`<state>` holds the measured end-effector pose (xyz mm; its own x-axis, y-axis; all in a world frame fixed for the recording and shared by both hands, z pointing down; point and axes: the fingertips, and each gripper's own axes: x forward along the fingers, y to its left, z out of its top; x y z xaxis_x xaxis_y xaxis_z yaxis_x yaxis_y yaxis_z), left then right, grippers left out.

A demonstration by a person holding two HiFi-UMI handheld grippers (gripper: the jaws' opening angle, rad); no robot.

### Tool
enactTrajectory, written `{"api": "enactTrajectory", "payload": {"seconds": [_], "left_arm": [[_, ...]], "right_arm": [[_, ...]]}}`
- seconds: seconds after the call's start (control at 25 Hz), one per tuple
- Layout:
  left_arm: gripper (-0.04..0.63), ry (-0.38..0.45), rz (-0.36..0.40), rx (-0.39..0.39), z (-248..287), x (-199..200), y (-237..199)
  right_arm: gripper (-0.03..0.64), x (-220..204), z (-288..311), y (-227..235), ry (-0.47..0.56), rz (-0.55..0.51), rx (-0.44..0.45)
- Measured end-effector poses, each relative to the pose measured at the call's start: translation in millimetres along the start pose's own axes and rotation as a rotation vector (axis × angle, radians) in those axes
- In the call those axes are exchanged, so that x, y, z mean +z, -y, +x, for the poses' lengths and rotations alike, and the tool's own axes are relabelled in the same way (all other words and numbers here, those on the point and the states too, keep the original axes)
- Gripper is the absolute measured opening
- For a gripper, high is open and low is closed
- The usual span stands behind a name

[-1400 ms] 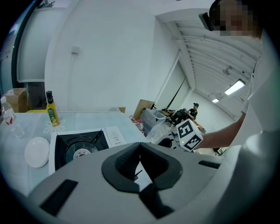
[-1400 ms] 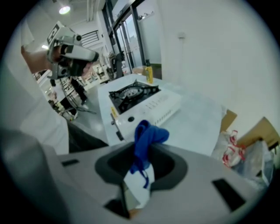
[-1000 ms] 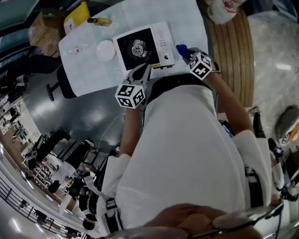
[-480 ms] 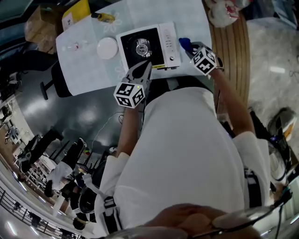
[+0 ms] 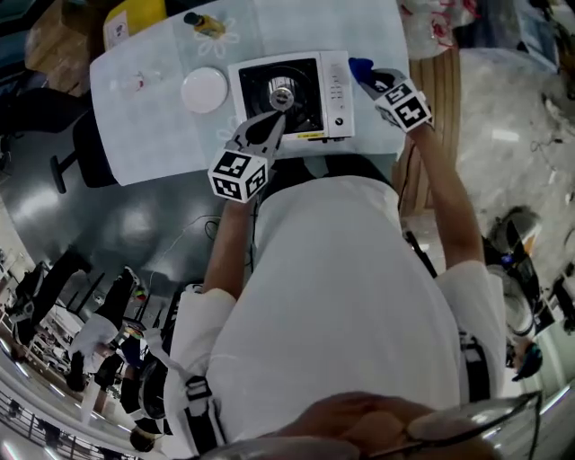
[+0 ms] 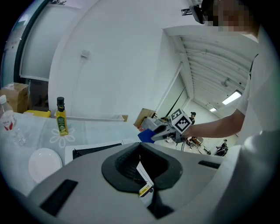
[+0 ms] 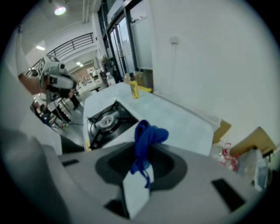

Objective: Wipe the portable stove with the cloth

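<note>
Blue cloth (image 7: 148, 138) hangs bunched from our right claw (image 5: 373, 79), whose jaws are clamped tight on it. We hold it just beside the right end of the portable stove (image 5: 337, 90), near the control panel; we cannot tell whether it touches the stove. Our left claw (image 5: 277, 119) has its jaws drawn together with nothing between them, and it sits over the stove's near edge, pointing toward the round burner (image 5: 281, 92). The stove rests on the pale table (image 5: 153, 135). A white plate (image 5: 204, 90) lies just left of it, and a yellow bottle (image 5: 205, 24) stands by the far edge.
</note>
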<state>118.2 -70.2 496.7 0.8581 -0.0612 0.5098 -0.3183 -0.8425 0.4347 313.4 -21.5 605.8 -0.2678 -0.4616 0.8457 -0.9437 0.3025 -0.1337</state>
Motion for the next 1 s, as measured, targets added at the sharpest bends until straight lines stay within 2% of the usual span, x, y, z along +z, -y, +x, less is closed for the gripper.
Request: {"api": "enactTrajectory", "payload": {"seconds": [0.36, 0.68, 1.0], "left_arm": [[0.032, -0.018, -0.021, -0.046, 7, 6, -34], [0.032, -0.009, -0.053, -0.061, 19, 19, -60], [0.032, -0.028, -0.07, -0.056, 31, 11, -82]], "right_arm": [[0.114, 44, 27, 37, -0.039, 0.019, -0.002], [0.114, 70, 67, 62, -0.123, -0.051, 0.017], [0.114, 63, 100, 67, -0.259, -0.149, 0.086]]}}
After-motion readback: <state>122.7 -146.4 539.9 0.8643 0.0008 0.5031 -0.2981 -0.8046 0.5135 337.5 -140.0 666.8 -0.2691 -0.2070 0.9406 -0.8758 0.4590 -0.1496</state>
